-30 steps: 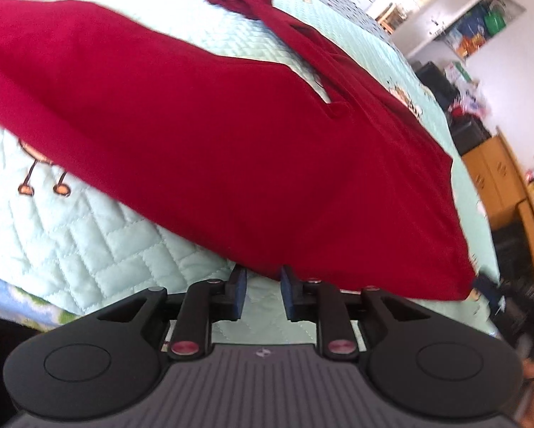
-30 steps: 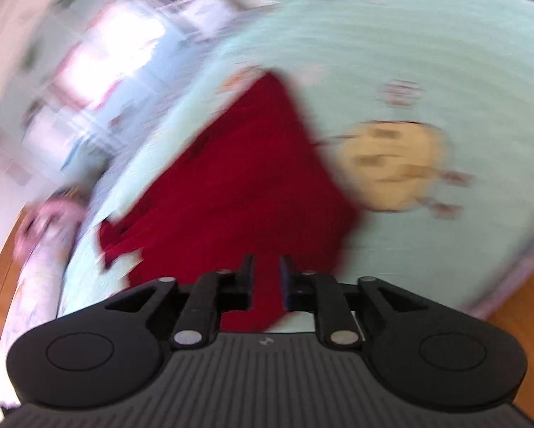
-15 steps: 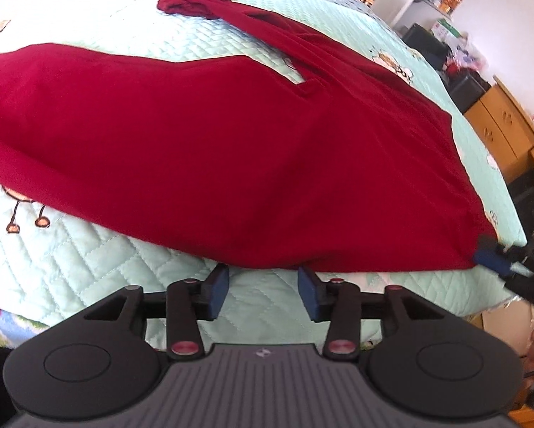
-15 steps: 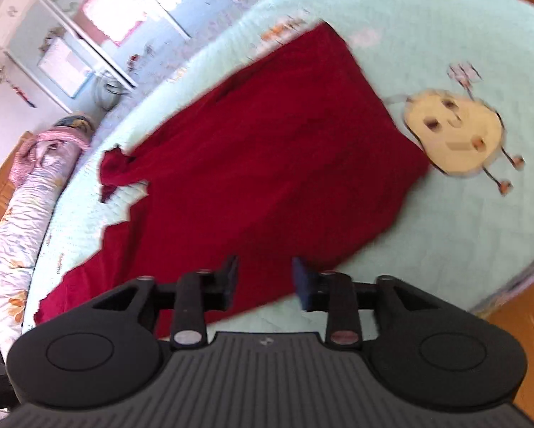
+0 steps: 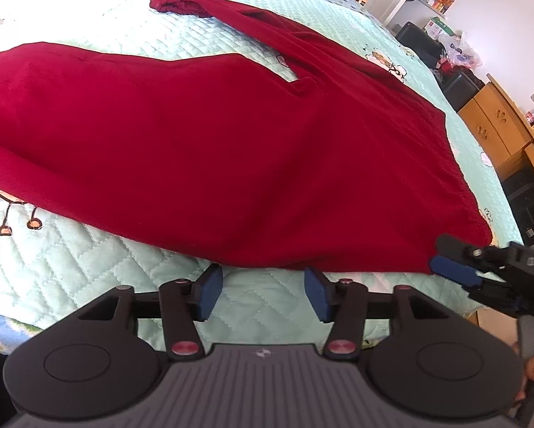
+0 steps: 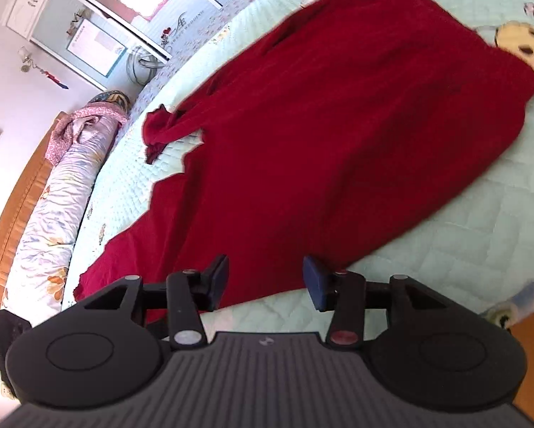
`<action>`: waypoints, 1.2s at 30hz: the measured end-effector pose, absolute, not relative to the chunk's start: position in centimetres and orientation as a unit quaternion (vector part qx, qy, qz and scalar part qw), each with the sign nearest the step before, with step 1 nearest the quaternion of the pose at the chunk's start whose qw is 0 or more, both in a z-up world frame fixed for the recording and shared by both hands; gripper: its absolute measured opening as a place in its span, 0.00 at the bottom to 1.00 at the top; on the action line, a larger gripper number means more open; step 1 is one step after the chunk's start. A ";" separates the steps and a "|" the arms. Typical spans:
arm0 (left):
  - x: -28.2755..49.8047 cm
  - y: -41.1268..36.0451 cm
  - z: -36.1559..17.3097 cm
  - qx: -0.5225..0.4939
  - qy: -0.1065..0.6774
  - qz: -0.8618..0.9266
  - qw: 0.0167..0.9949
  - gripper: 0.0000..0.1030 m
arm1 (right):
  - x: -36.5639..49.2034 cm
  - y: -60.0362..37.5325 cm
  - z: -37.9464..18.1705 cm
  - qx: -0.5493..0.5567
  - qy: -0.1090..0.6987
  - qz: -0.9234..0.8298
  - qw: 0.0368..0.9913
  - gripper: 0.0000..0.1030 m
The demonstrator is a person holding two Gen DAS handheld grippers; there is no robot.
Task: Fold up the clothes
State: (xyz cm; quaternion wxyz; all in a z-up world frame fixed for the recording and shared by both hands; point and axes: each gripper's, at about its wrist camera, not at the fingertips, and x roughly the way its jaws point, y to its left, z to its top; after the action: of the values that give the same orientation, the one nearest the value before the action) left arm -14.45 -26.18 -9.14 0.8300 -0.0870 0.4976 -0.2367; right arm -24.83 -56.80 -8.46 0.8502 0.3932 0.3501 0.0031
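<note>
Two open tools [image 5: 263, 292] [image 6: 265, 281] near red garment [image 5: 231, 164]; cabinet [image 5: 495, 125] possibly beyond.

A strip of bare quilt [image 5: 99, 260] is lying open along the bed's near edge, giving the spread fingers [image 5: 210, 292] of the left gripper [image 5: 263, 294] room to pass. The red garment [image 5: 231, 149] is covering the middle. At the right, the right gripper [image 5: 459, 271] is crowding the garment's corner, and a wooden cabinet [image 5: 495, 128] is flanking the bed there
</note>
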 end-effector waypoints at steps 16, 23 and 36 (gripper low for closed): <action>-13.6 -17.6 -7.2 -0.251 0.457 -0.232 0.821 0.57 | -25.3 -55.4 -9.9 0.412 0.364 0.019 0.835 0.51; -10.9 -13.5 -7.7 -0.343 0.453 -0.181 0.803 0.57 | -25.2 -54.8 -10.4 0.399 0.367 0.011 0.840 0.51; -10.1 -7.5 -9.9 -0.438 0.462 -0.094 0.765 0.49 | -23.7 -54.1 -10.4 0.399 0.381 -0.004 0.834 0.52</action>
State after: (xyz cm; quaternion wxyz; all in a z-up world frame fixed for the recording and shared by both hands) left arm -10.14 -7.51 -9.89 0.7653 -0.4380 0.4623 -0.0937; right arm -23.71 -54.08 -10.40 0.8341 0.3993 0.3806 -0.0038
